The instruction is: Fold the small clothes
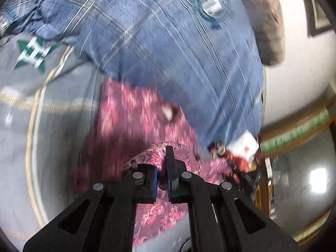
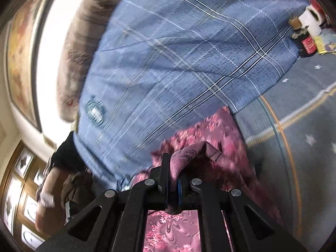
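Observation:
A small pink and maroon floral garment [image 1: 130, 121] lies on a grey-blue bed cover [image 1: 63, 126], with part of it lifted off the cover. My left gripper [image 1: 162, 168] is shut on a bunched fold of that garment, which drapes over its left finger. In the right wrist view the same floral garment [image 2: 212, 130] hangs from my right gripper [image 2: 173, 180], shut on a twisted edge of it, and more of the cloth shows below the jaws. Both views are blurred by motion.
A large blue plaid blanket [image 1: 168, 52] lies beyond the garment, with a brown pillow [image 1: 266, 21] at the white wall. Bottles and small items [image 2: 306, 40] sit at the bed's far edge. A person's arm [image 2: 48, 197] shows at lower left, before a wooden cabinet [image 2: 19, 180].

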`<state>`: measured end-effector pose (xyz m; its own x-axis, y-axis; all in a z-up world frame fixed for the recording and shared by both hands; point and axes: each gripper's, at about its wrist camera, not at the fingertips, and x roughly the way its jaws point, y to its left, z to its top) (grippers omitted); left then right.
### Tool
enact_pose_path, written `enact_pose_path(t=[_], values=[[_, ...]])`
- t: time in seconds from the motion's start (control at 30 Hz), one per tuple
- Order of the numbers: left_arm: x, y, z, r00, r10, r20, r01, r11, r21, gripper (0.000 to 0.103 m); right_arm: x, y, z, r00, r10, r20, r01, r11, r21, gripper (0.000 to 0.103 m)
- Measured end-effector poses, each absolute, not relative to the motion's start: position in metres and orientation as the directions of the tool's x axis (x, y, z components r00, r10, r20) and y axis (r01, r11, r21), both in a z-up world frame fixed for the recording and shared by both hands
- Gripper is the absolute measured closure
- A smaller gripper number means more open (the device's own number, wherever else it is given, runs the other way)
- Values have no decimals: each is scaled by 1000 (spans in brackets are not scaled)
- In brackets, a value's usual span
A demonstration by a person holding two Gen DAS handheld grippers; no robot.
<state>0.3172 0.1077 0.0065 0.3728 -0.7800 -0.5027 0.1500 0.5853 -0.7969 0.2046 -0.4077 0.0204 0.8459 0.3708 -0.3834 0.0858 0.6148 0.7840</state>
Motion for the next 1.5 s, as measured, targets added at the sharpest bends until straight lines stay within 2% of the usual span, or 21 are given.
enact_pose_path(t=[0.2,0.3,0.37,0.4,0.47,0.5,0.53,0.63,0.7,0.73,0.77,0.83,1.0,1.07,1.1,1.13,1.2,1.23,1.33,1.4,1.5], values=[[387,90,-30,342,-743,-575,31,620,-784,99,264,-413,-16,790,349,-505,231,593,771,98],[413,94,-37,361,-711,-604,-50,632,-773,98,285,-425,-27,803,351,-482,270,506,819,93],[426,103,-44,364,-731,-577,-117,579,-807,94,288,-436,-33,829,315,-462,300,447,843,93],[431,110,-48,376,-746,-549,-148,536,-831,87,288,-443,-37,842,300,-448,312,407,859,92],[434,123,-48,426,-741,-520,-190,488,-852,54,285,-453,-44,855,292,-428,330,329,885,90],[431,134,-45,468,-718,-515,-207,478,-854,33,283,-455,-45,857,283,-430,335,327,884,87],[429,142,-44,498,-707,-503,-211,463,-861,26,280,-456,-44,861,273,-430,331,343,879,84],[424,153,-43,486,-727,-485,-186,456,-870,26,267,-463,-37,876,251,-412,301,383,873,75],[417,143,-44,431,-720,-544,-134,545,-828,26,258,-471,-36,898,241,-369,267,368,891,67],[413,136,-44,405,-714,-571,-103,585,-804,25,254,-474,-35,892,226,-392,284,395,874,60],[409,126,-47,370,-713,-596,-66,620,-782,25,255,-472,-34,856,212,-471,337,462,821,59],[398,105,-55,291,-728,-621,24,655,-756,25,260,-465,-35,814,236,-530,343,542,768,59],[387,64,-73,190,-692,-696,147,721,-677,25,276,-437,-31,751,279,-599,281,686,671,56],[395,50,-74,215,-639,-739,129,769,-627,26,295,-424,-29,715,318,-623,242,723,647,63],[404,44,-72,245,-600,-761,106,797,-594,30,302,-421,-25,720,336,-607,215,723,656,81],[411,41,-70,276,-580,-766,82,808,-583,38,306,-421,-17,750,346,-563,186,706,683,84],[427,45,-64,344,-549,-762,-3,811,-585,45,305,-429,-4,827,335,-452,161,628,761,84],[433,54,-63,377,-544,-749,-58,794,-606,47,303,-435,-1,850,319,-420,171,587,791,83],[438,76,-64,392,-577,-716,-123,739,-662,47,301,-443,-5,825,271,-496,236,632,738,55],[433,82,-68,376,-603,-704,-101,728,-678,46,298,-444,-18,772,231,-592,284,708,646,50],[422,75,-80,321,-636,-702,-54,728,-684,34,300,-445,-44,712,211,-670,355,714,603,48]])
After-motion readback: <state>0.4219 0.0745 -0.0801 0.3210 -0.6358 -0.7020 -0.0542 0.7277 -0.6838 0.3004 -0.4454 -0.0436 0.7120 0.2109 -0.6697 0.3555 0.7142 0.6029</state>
